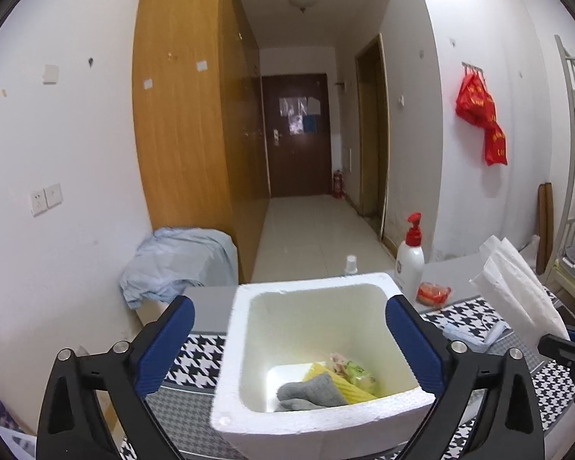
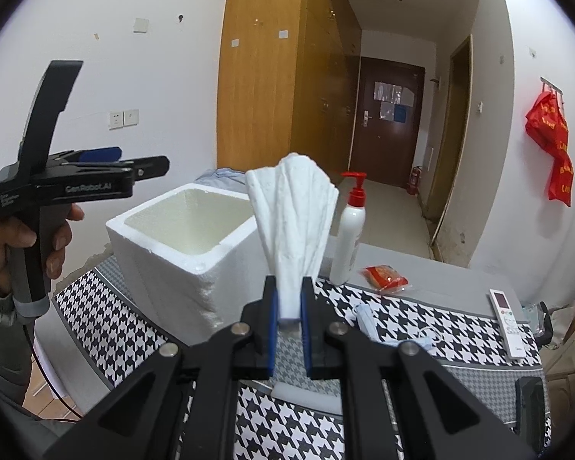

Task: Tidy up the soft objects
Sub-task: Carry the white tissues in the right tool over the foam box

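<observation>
A: Where is the sock (image 1: 310,393) lying?
B: In the foam box (image 1: 226,402), below the left gripper (image 1: 287,349), whose jaws are gaping wide apart, empty
A: And the tissue (image 2: 293,222)?
B: The right gripper (image 2: 288,312) is clamping it upright above the worktop (image 2: 421,314)

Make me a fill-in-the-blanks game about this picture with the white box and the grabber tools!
1. The grey sock lies inside the white foam ____.
2. The right tool is shut on a white ____.
3. The lotion bottle has a pump coloured ____.
4. The left tool has its jaws wide ____, with nothing held between them.

Missing words: box; tissue; red; open
</observation>
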